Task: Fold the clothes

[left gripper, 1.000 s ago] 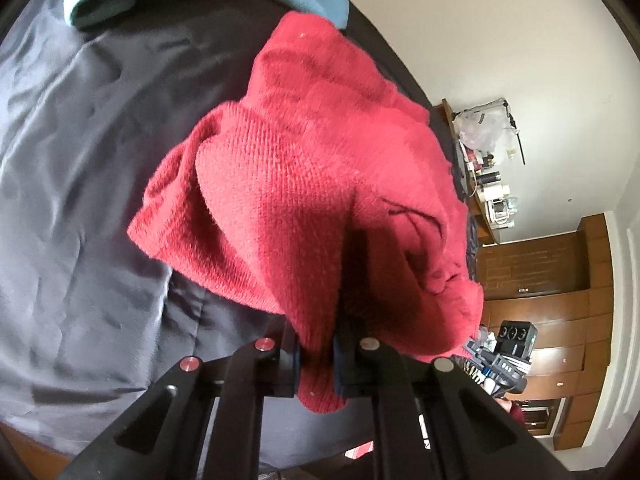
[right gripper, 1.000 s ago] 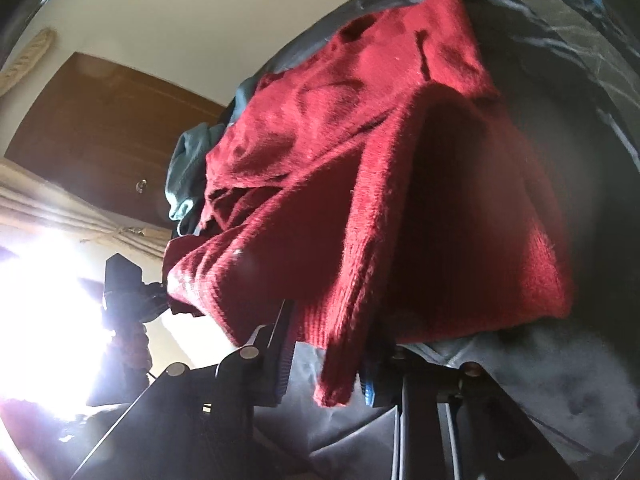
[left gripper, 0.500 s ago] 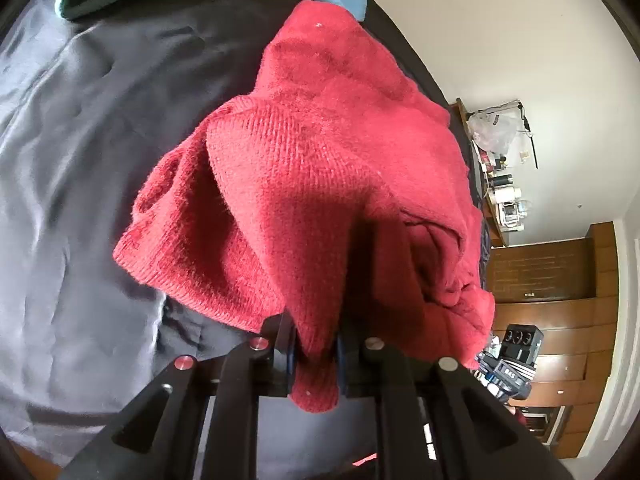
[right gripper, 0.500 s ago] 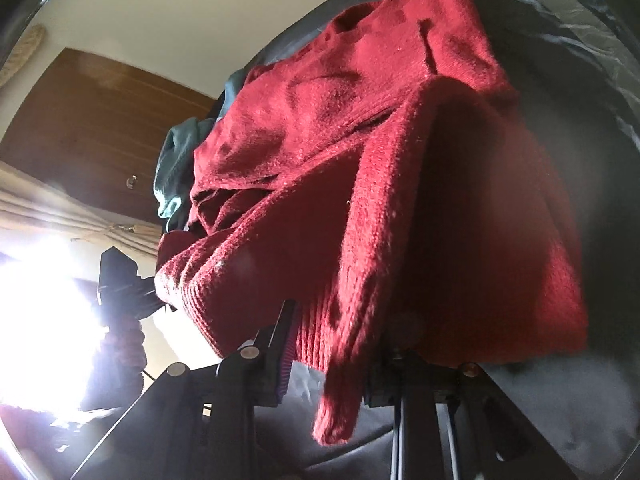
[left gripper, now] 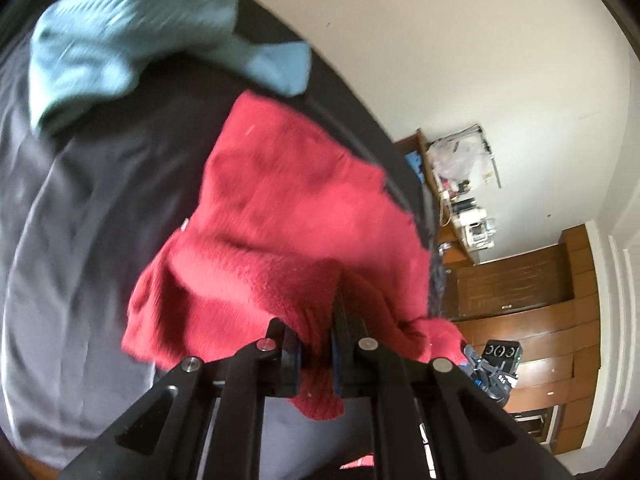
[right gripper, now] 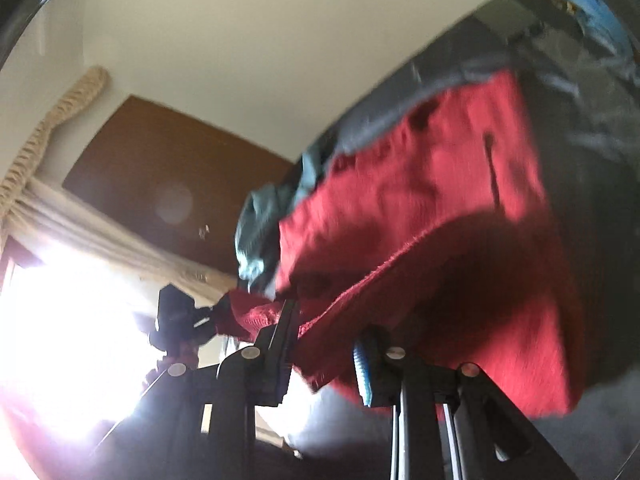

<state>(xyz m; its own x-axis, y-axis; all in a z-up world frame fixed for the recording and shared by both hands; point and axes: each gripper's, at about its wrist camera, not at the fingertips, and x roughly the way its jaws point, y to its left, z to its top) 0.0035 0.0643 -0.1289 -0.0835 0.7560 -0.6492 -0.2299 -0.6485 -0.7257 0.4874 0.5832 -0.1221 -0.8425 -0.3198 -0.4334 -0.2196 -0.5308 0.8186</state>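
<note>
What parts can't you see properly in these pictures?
- Red sweater: left wrist view, smeared by motion; its sleeves and neckline can't be made out.
- Left hand-held gripper: the red knit covers its fingertips.
- Right hand-held gripper: right wrist view, blurred; whether the far finger touches the cloth is unclear.
- Light blue garment: cut off by the top edge, blurred.
- Window area: washed out by glare.
- Shelf items: too small.
</note>
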